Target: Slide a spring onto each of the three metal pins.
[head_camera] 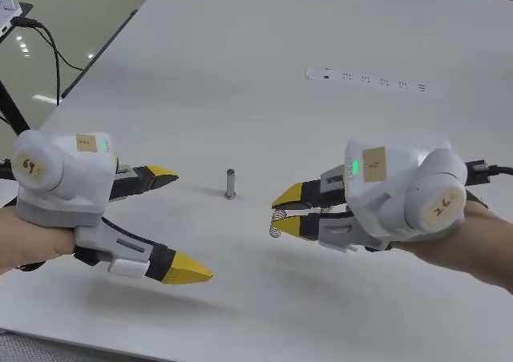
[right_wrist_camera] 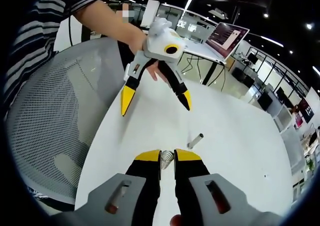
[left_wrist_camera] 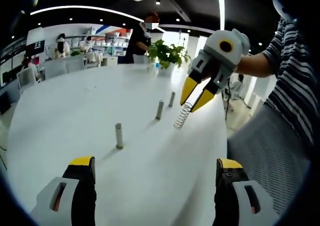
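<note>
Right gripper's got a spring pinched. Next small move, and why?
Probably swing the right gripper toward the bare pin and line the spring's free end over its top. The spring hangs from shut jaws, beside the pin rather than above it, and that pin stands upright with nothing on it.

This looks like an open-plan office: a long white tabletop with a power strip, a mesh chair, an open laptop and a potted plant. Strip lights run overhead. People, blurry at that range, seem to sit at far desks.
</note>
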Demonstrator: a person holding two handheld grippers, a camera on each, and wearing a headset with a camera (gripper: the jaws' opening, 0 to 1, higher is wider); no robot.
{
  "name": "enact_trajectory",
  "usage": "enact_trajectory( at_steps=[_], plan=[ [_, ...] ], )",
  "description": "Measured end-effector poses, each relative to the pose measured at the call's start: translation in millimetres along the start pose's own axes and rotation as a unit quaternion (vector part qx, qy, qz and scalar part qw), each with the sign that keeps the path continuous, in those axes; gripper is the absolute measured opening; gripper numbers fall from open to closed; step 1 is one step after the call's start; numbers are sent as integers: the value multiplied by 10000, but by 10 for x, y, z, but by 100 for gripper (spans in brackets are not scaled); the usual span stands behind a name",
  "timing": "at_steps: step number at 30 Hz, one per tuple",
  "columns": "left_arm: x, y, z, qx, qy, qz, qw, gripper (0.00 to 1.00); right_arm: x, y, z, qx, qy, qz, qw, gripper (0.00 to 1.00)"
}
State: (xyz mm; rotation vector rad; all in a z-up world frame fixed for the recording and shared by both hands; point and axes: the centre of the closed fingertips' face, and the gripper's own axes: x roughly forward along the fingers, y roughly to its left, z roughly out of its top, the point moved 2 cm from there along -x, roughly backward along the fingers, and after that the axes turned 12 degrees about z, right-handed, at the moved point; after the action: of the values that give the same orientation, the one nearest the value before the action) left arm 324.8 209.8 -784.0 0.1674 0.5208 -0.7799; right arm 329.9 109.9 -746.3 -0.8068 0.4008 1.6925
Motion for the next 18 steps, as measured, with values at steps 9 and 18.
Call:
enact_trajectory(
  at_steps=[9,18],
  plan=[
    [-12,-5,10,-17,-20,-1,10000,98,66,-157,15,5,9,-24,10000,7],
    [-34,12,-32,-28,4,60,10000,98,129,-369,64,25,-12,-117,9999,7]
  ],
)
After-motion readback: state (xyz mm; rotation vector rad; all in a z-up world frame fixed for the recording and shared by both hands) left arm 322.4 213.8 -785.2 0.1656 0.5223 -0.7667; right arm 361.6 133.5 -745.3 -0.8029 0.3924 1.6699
